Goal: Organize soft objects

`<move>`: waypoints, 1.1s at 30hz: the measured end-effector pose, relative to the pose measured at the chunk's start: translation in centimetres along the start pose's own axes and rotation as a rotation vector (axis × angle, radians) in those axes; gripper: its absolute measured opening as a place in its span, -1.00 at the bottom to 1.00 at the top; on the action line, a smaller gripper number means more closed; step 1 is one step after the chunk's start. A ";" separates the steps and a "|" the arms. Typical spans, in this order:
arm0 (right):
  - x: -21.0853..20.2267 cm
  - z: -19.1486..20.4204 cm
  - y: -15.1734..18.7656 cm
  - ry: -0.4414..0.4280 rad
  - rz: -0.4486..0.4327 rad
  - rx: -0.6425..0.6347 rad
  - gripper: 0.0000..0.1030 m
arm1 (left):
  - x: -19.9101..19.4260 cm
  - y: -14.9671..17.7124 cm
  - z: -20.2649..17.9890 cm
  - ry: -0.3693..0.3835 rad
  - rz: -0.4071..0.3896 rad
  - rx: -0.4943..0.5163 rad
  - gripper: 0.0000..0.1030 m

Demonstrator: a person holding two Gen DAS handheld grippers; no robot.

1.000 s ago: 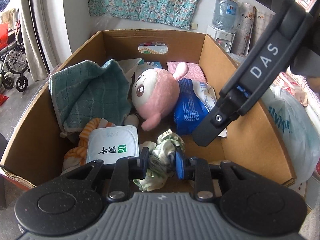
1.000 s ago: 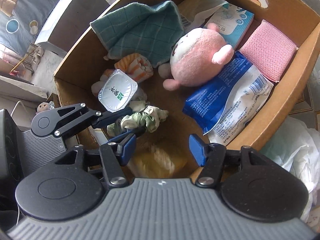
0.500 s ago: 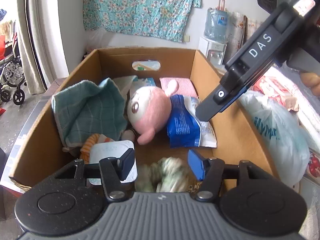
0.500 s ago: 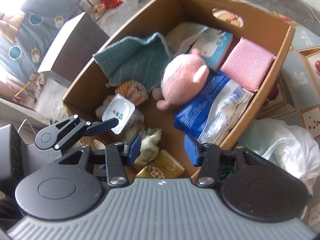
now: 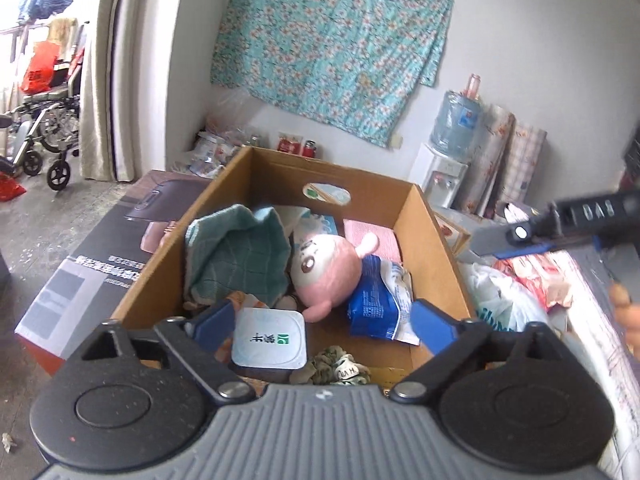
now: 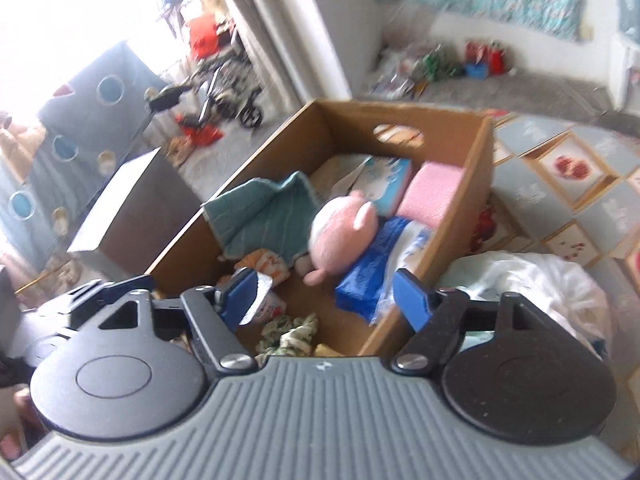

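An open cardboard box [image 5: 432, 248] holds a pink plush toy [image 5: 326, 276], a teal towel [image 5: 240, 256], a blue packet [image 5: 376, 300], a pink pad [image 5: 372, 236] and a foil-lidded white cup [image 5: 270, 338]. A crumpled green-and-white cloth [image 5: 336, 368] lies loose at the box's near end. My left gripper [image 5: 323, 322] hovers above that end, its jaws opening wide with nothing gripped. My right gripper [image 6: 326, 300] hangs over the same near edge of the box [image 6: 472, 208], jaws opening and empty. The cloth [image 6: 290, 332] shows below it.
A white plastic bag [image 5: 500, 300] bulges against the box's right side. A dark printed carton [image 5: 100, 264] lies to its left. A water dispenser [image 5: 440, 176] stands by the back wall and a wheelchair [image 5: 44, 120] at the far left.
My left gripper let go of the green-and-white cloth, which now lies in the box. Both grippers rose and drew back from the box, and both sets of jaws spread wider.
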State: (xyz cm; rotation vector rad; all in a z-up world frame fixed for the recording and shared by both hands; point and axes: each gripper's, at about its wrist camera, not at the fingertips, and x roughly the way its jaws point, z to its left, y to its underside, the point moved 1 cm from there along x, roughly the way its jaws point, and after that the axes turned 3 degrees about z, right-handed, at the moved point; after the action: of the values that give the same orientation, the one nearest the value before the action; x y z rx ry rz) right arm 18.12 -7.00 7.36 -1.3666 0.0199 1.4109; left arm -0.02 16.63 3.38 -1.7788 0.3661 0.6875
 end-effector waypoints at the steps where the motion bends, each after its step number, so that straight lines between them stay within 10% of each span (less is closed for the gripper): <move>1: -0.7 0.0 1.0 0.025 -0.038 0.009 0.68 | -0.3 0.0 -0.1 -0.014 -0.004 -0.006 1.00; 5: -2.7 0.1 4.1 0.108 -0.119 0.059 0.98 | -1.4 0.1 -0.6 -0.043 0.014 -0.008 1.00; 15: -5.2 1.6 9.5 0.396 -0.202 0.051 0.98 | -3.6 1.0 -1.3 -0.139 0.010 -0.030 1.00; 20: -6.4 2.4 10.5 0.440 -0.238 0.023 0.98 | -3.6 1.1 -2.3 -0.257 0.016 0.021 1.00; 33: -6.2 4.9 13.7 0.453 -0.196 0.080 0.98 | -1.2 2.8 -5.7 -0.191 0.150 0.160 1.00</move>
State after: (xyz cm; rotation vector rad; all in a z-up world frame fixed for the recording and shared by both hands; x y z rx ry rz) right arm 3.81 -13.11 4.67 -1.5507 0.2308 0.9090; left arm -1.00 10.25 3.10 -1.5308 0.4147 0.9018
